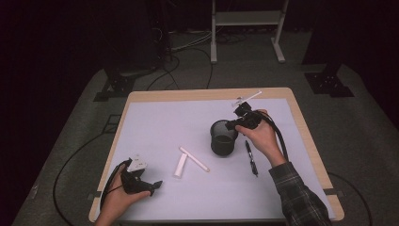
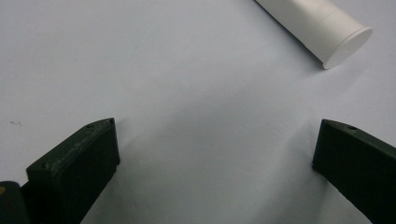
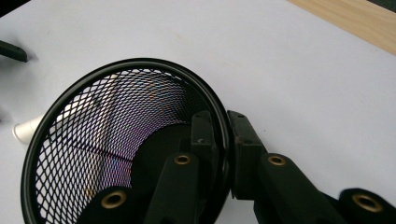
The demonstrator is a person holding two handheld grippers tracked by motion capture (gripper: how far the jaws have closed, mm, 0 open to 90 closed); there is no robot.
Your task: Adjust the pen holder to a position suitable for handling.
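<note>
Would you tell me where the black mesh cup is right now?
In the high view the black mesh cup stands right of the table's middle, its rim clamped by the right gripper, between the white tubes and the black pen.

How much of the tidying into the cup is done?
Nothing is in the mesh cup yet; it looks empty. Right now the right claw is pinching the cup's rim, one jaw inside and one outside. The left claw rests open near the white tube. The tube, the white stick and the black pen lie on the table.
</note>
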